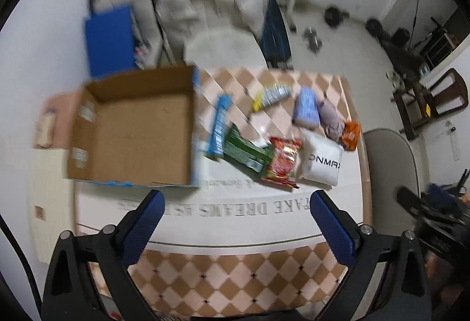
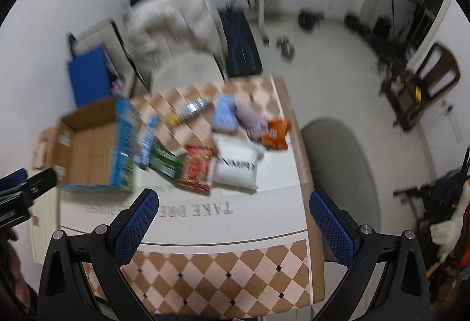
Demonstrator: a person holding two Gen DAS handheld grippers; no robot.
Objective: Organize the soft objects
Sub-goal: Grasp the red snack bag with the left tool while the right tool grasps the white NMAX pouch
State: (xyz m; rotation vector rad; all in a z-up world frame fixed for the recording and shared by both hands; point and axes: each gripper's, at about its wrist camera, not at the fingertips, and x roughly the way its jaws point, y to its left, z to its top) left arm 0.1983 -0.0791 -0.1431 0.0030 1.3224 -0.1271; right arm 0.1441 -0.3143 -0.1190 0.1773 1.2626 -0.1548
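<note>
Cardboard box [image 1: 132, 133] sits at ten o'clock on my bench [image 1: 235, 277]; both my left hand-held gripper [image 1: 236, 203] and right hand-held gripper [image 2: 233, 203] gape wide, empty.

Both cams sit high above the near edge of the table [image 1: 223, 285], tilted down and forward. The left wrist view centers on the cardboard box [image 1: 138, 133]; the right wrist view sits further right, over the table's corner. Both share the box and the snack packets [image 2: 205, 150].

Soft packets [image 1: 282, 163] and white pouch [image 1: 321, 162] flat on table beside empty open cardboard box [image 1: 138, 138].
</note>
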